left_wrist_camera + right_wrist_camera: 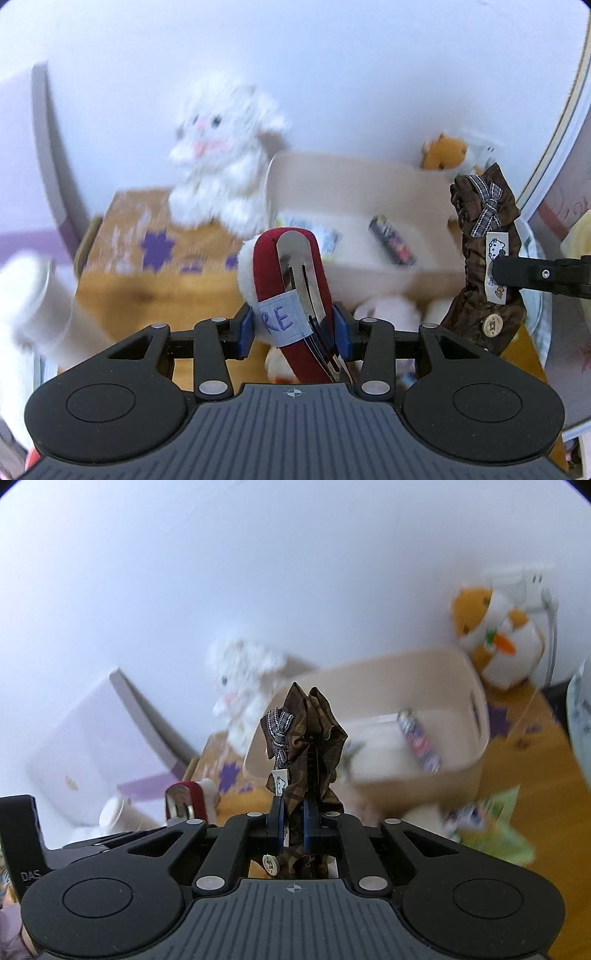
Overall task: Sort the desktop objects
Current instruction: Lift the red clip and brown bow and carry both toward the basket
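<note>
Gripping a red hair clip with white fluffy trim and a metal snap plate, the left tongs press their blue pads against its sides, across a pale label. The right tongs are pinched narrow on a brown ruched hair accessory that carries a striped bow, a small printed tag and a wooden button; it stands upright between the pads. Beyond both, a beige bin sits on the wooden tabletop with a dark patterned packet inside. A white plush animal sits left of the bin, an orange-and-white plush behind it to the right.
</note>
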### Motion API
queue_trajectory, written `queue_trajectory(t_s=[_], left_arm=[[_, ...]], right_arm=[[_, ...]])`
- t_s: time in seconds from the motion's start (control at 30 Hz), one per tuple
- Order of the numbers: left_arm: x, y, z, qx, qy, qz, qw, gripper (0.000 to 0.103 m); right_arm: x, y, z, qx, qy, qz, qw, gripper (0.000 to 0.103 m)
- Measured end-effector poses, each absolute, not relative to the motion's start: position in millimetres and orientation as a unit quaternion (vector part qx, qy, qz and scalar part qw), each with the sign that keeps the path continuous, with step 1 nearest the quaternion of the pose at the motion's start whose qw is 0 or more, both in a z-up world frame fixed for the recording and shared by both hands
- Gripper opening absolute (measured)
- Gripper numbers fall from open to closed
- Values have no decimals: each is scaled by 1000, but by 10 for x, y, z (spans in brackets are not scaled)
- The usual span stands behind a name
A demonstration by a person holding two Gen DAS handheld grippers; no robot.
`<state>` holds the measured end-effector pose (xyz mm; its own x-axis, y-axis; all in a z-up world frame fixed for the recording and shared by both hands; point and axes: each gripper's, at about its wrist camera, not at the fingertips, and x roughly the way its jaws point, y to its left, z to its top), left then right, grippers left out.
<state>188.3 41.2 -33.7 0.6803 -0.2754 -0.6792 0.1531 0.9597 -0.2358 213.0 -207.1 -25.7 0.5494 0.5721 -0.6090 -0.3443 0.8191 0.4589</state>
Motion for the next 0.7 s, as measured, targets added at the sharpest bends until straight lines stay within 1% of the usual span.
queue_trajectory(t_s=[0.17,0.33,0.53,0.7], left_arm=[[2121,247,-140,-67,358,-132,922,43],[2440,42,-75,-58,345,-136,927,43],[2884,-211,-135,-51,357,-149,921,43],[3160,-425,-361,-36,386,-151,909,43]], right_arm=[[2375,-2215,-128,146,370,245,884,8],[2680,-2305,-101,148,363,227,892,8],[3052,-2343,-342,140,386,201,889,8],[3322,-2258,-680,121,418,175,883,8]])
